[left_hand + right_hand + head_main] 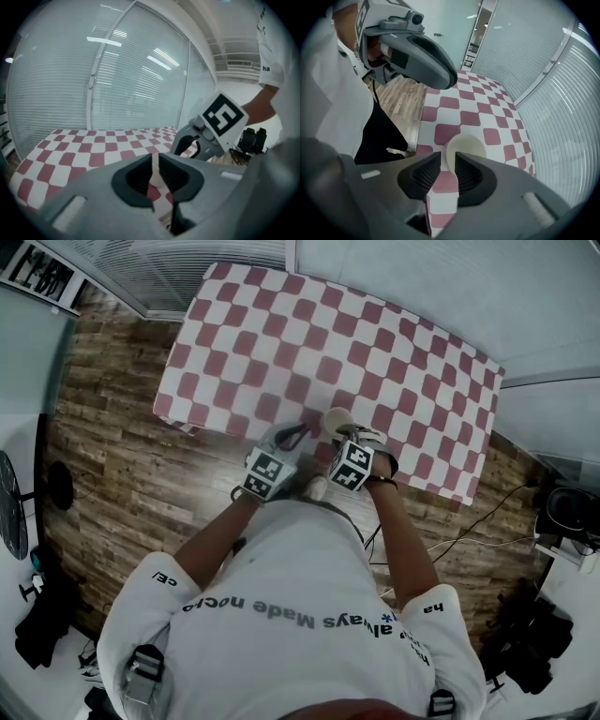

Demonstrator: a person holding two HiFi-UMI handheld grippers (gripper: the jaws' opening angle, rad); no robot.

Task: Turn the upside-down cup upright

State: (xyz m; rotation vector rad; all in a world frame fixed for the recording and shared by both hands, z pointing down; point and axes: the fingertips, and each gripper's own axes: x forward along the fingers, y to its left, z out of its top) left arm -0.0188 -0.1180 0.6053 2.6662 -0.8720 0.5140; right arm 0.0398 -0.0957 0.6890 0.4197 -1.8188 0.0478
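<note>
A cream cup (335,416) is near the front edge of the table with the red-and-white checked cloth (281,324). My right gripper (339,429) points steeply down and is shut on the cup's wall. In the right gripper view the cup (469,146) shows its open mouth facing up, with its rim pinched between the jaws of that gripper (447,165). I cannot tell whether its base touches the cloth. My left gripper (298,434) is just left of the cup, shut with nothing in it. In its own view the left gripper (154,176) shows only cloth through the slit.
The table's front edge (309,460) runs right under both grippers, close to the person's body. Wooden floor (112,456) lies left and right of the table. Glass walls with blinds (117,70) stand behind it. Cables and black gear (548,512) lie on the floor at right.
</note>
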